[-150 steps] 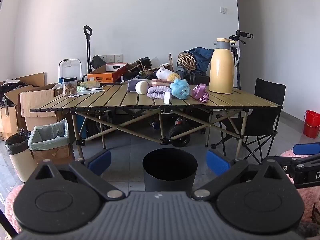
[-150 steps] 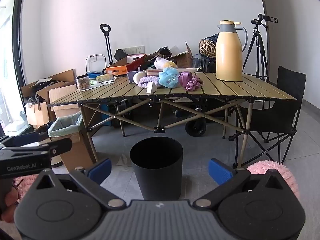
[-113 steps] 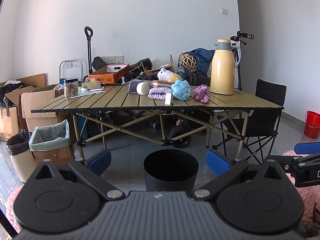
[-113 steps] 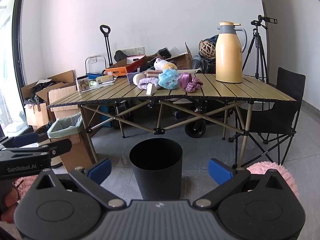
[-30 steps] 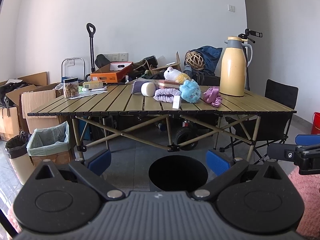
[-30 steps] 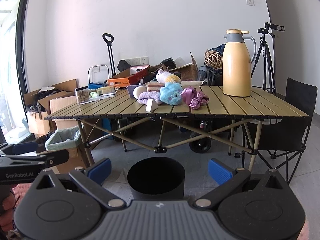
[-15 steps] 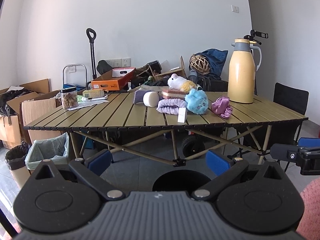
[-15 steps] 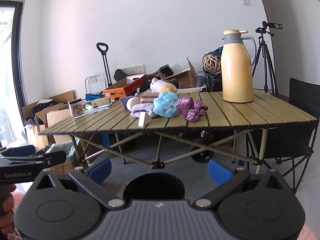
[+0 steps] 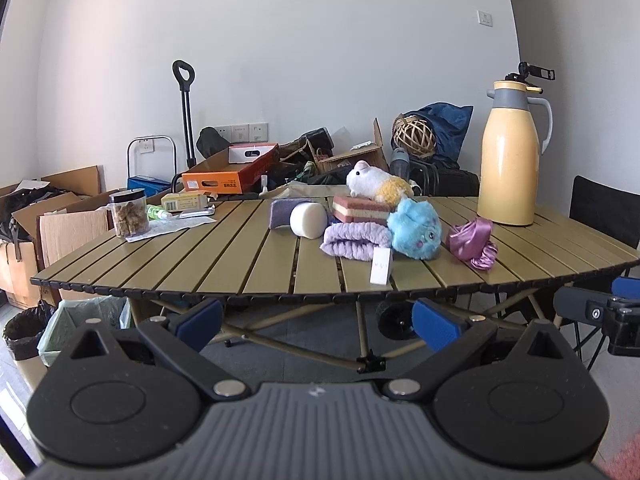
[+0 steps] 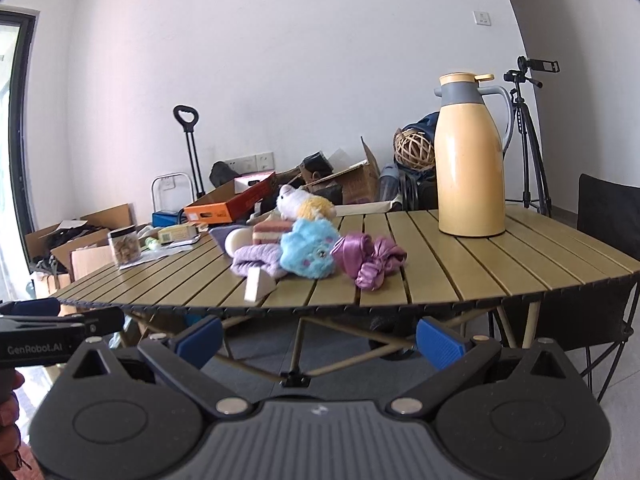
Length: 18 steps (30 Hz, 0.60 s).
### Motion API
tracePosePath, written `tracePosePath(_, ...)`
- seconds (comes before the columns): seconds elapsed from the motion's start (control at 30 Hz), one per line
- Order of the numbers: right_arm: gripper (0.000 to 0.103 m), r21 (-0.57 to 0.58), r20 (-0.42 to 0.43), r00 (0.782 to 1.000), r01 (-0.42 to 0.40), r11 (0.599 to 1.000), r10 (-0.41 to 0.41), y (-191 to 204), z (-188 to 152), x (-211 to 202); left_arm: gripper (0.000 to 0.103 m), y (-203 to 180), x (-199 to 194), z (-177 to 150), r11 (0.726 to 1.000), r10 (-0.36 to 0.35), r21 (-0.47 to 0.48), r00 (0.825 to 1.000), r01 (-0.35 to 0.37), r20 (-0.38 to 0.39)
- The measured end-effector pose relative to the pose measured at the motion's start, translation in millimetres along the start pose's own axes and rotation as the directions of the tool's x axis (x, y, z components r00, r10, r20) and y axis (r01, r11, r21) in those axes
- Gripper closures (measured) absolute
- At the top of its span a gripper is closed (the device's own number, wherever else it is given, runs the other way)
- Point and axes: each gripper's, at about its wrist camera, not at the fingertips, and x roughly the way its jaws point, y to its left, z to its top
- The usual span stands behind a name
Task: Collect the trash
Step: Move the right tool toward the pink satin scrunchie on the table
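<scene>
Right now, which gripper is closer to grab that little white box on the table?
Probably the left gripper: the little white box stands almost straight ahead of it. For the right gripper the box sits off to its left. Both are open and empty.

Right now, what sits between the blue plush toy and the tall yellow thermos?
A crumpled purple satin cloth lies between the blue plush toy and thermos, seen in both views.

1. "GenRobot.AI" reads in white letters on the black body of the left gripper (image 10: 60,334), at the near left of the right wrist view.
2. Other printing, such as on the orange box (image 9: 230,172) far behind the worktop, is too small to read.
</scene>
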Motion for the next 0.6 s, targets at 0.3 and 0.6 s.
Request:
tracePosePath(0.3, 0.0, 0.024, 0.017, 1.0, 0.022, 0.999, -0.022, -14, 11, 51, 0.0, -9, 60, 22, 0.999, -0.022, -0.039, 1.0, 0.021, -0.009)
tracePosePath(0.6, 0.0, 0.025, 0.031, 0.998, 0.053, 0.998, -0.054, -26, 24, 95, 0.0, -23, 114, 36, 0.998, -0.035, -0.053, 0.999, 0.035, -0.009)
